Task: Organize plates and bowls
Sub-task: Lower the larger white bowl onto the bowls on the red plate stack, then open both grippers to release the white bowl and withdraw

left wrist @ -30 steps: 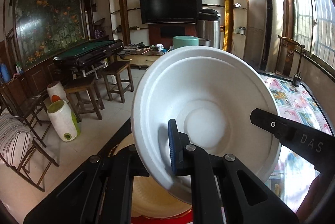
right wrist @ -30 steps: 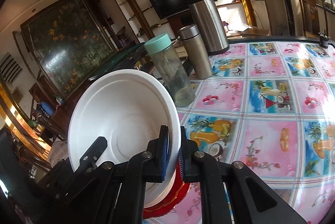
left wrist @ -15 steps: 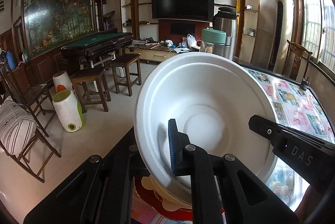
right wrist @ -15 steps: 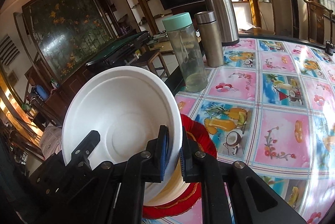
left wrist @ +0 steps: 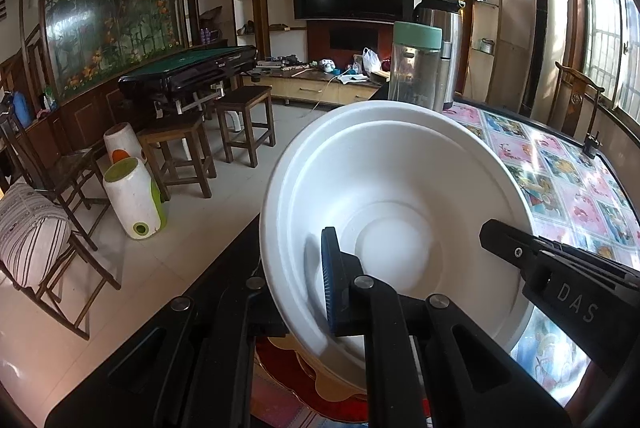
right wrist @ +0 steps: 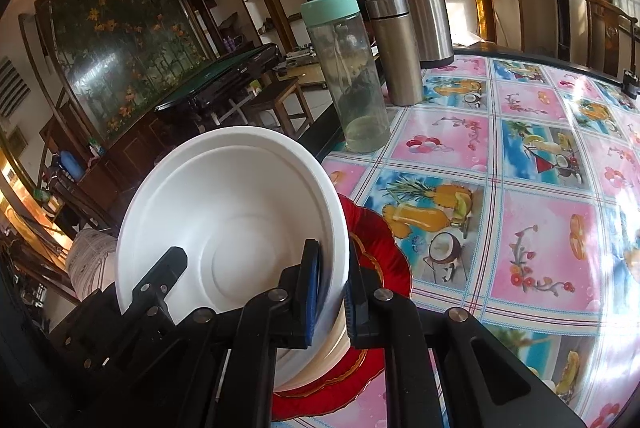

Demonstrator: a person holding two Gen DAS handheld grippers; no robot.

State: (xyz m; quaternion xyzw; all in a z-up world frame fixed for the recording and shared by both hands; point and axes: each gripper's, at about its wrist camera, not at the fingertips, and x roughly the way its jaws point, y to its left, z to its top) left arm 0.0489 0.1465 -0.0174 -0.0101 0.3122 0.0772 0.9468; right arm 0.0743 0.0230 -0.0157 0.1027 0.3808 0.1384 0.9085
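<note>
Task midway, by my reading: 2 white bowls (right wrist: 236, 212) look nested, tilted, held just over red plate (right wrist: 380, 256) at table (right wrist: 540, 268) edge; stack not yet set down. Cream dish seems to lie on red plate beneath, mostly hidden. Left gripper (left wrist: 308, 280) clamps bowl wall on near-left side, 1 pad inside; right gripper (right wrist: 332, 292) pinches opposite rim, pads either side. Bowls sit between both tongs.

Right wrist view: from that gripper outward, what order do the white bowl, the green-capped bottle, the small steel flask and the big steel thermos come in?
1. White bowl, clamped in the jaws.
2. Green-capped bottle, ahead near the table edge.
3. Small flask, just behind it, to the right.
4. Big thermos, farthest back.
</note>
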